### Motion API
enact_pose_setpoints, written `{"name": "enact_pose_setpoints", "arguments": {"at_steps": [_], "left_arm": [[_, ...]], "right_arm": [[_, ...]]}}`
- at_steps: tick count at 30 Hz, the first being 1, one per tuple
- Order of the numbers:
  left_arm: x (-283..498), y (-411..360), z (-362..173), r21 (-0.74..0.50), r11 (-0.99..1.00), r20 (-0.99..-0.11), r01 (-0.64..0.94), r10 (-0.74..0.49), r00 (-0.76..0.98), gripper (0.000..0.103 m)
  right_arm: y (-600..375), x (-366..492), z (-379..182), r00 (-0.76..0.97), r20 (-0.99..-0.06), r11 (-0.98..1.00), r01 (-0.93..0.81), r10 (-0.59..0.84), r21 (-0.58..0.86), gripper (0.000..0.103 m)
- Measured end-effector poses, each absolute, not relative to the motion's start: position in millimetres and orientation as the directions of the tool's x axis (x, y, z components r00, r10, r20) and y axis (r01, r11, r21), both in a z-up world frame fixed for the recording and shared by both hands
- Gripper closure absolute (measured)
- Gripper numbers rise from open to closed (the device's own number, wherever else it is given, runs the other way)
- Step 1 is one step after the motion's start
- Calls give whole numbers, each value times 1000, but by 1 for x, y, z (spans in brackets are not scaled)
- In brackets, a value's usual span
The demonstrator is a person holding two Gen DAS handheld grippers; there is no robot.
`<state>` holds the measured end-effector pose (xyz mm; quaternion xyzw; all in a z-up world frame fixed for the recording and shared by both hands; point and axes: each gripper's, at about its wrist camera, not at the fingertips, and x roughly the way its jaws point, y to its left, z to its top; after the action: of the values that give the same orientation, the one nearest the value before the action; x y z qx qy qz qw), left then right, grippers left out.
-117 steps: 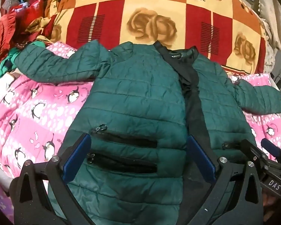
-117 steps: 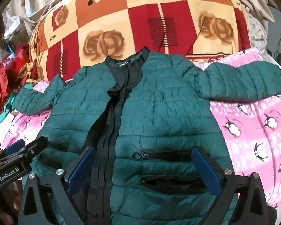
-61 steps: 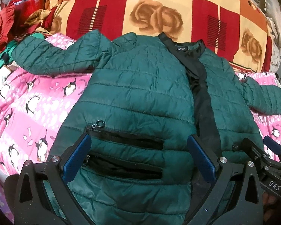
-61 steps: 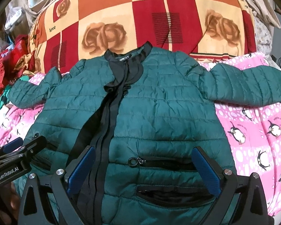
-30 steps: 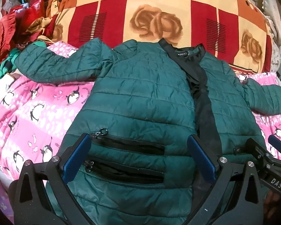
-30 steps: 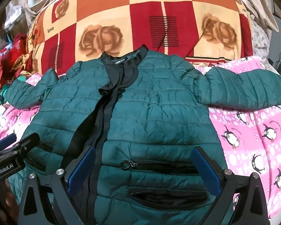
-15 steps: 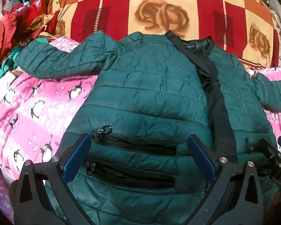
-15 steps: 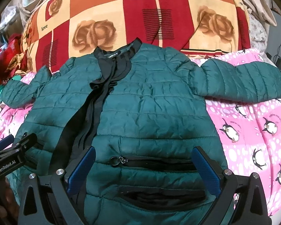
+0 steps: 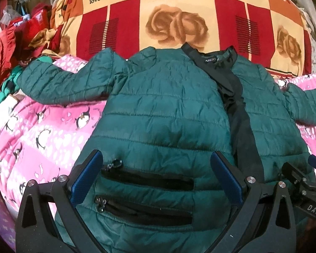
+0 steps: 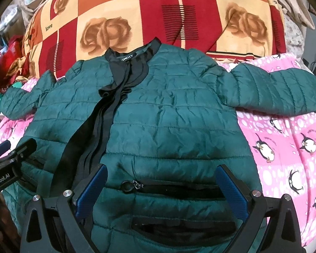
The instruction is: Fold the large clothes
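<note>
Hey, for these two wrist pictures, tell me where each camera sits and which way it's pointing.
Left wrist: sits behind the open left gripper, looks forward over the green puffer jacket toward the rose-print blanket; the right gripper shows at lower right.
Right wrist: sits behind the open right gripper, same direction; the left gripper shows at lower left.
Shared: jacket, rose-print blanket, pink penguin blanket.

The jacket (image 9: 162, 109) hem is hidden behind both grippers and cut off below.

Green jacket (image 9: 162, 109), pink penguin blanket (image 9: 42, 130).
</note>
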<state>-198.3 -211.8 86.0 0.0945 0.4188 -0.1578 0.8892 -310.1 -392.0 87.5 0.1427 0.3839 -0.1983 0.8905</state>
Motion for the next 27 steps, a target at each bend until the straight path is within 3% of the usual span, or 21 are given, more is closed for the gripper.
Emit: {"name": "enact_pose_setpoints", "arguments": {"at_steps": [27], "left_arm": [[-131, -223, 100, 52, 946, -749, 321, -176, 639, 0]], "right_arm": [[-397, -228, 109, 660, -719, 899, 423, -220, 112, 1]]}}
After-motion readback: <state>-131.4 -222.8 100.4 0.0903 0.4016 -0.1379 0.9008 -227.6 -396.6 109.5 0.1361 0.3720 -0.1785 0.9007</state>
